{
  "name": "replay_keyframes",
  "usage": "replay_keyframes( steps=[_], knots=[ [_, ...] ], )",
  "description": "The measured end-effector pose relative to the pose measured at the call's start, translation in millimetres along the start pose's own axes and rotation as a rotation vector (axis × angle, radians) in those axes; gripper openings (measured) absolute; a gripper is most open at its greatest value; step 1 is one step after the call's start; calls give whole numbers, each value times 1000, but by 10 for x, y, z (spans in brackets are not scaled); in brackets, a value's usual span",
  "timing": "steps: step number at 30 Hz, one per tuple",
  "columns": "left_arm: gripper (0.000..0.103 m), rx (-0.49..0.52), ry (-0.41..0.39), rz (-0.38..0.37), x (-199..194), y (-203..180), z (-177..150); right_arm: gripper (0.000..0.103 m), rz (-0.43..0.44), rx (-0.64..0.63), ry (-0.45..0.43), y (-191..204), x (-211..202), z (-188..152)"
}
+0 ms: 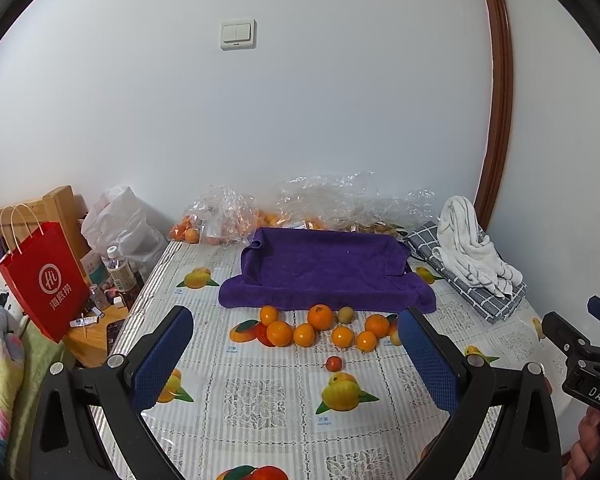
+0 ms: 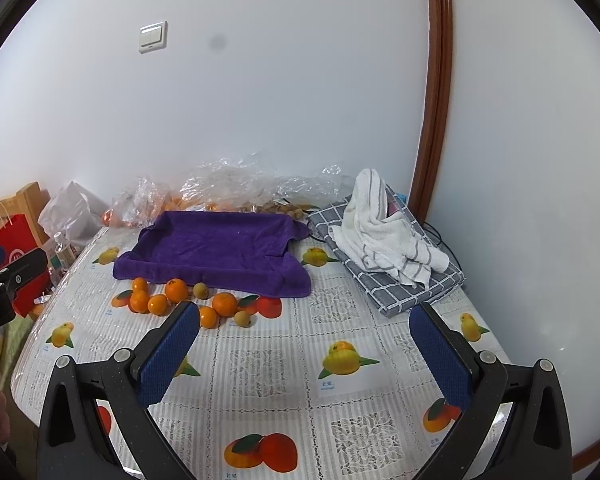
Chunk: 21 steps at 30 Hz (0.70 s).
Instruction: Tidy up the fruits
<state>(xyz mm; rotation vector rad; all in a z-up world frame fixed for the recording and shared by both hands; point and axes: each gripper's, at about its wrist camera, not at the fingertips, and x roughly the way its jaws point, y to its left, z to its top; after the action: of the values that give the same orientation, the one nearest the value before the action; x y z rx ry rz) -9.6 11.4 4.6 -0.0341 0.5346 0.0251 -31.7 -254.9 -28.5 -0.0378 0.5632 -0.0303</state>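
Round, glossy oranges (image 1: 320, 317) clustered in a loose row on the table (image 1: 260, 400), touching the near edge of a plush purple towel (image 1: 324, 268) draped into a shallow tray shape. Two duller, greenish-tan small fruits among them, one (image 1: 345, 314) beside the biggest orange. One tiny red fruit (image 1: 334, 363) alone, nearer than the row. Crinkled clear plastic bags (image 1: 228, 212) with more oranges at the far edge, against a plain white wall. At far right, a rumpled white striped cloth (image 1: 472, 240) on a folded grey checked cloth (image 1: 480, 292). Tabletop covered with a smooth lace-patterned sheet printed with fruit. Brown curved door trim at right; wall switch (image 1: 238, 35) above. To the left, off the table, a red paper bag (image 1: 40, 280) and a bottle (image 1: 120, 268).

Left gripper (image 1: 296, 348) hovering low over the near table, spread wide, blue textured pads (image 1: 164, 360) empty, framing the oranges. Right gripper (image 2: 304, 344) likewise spread wide and empty, aimed farther right, oranges just beyond its left pad.
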Motion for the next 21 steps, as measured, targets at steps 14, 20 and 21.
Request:
replay_keyframes(
  steps=[14, 20, 21],
  knots=[
    [103, -1, -1, 3, -7, 18, -5, 103, 3, -6, -5, 12, -12, -12],
    [103, 0, 0, 8, -1, 24, -2, 103, 9, 6, -4, 4, 2, -14],
    [103, 2, -2, 6, -6, 27, -5, 103, 12, 6, -6, 4, 7, -17]
  ],
)
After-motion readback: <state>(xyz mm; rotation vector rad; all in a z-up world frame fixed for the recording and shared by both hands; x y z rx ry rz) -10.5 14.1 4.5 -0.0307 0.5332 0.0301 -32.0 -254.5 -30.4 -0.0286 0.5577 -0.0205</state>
